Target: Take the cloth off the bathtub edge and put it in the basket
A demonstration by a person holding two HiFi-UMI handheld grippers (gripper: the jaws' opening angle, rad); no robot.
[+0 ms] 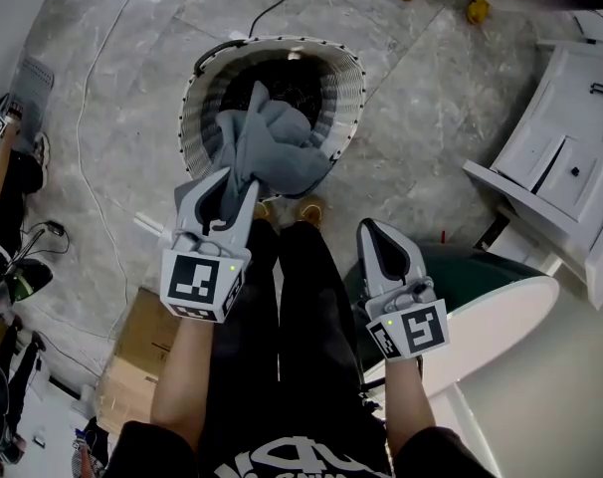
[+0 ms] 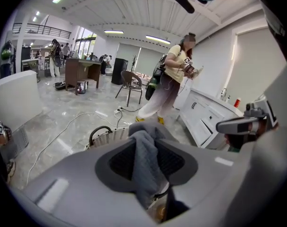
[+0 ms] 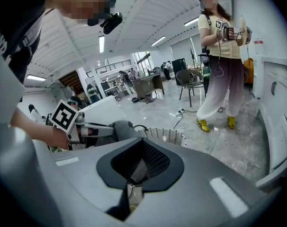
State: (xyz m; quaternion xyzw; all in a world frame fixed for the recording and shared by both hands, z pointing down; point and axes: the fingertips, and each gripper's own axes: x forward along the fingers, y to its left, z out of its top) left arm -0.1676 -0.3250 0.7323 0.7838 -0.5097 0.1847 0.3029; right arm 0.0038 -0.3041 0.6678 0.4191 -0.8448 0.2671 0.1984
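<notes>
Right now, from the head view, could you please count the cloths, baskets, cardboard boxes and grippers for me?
Grey cloth: 1
Basket: 1
Cardboard box: 1
Grippers: 2, the left gripper and the right gripper
Total: 5

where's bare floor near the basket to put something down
Bare floor lies left of the basket, out to the white cable, and right of it, up to the white cabinet. The basket is crowded: the cloth, held by the left claw, fills much of it. A cardboard box takes the near left.
</notes>
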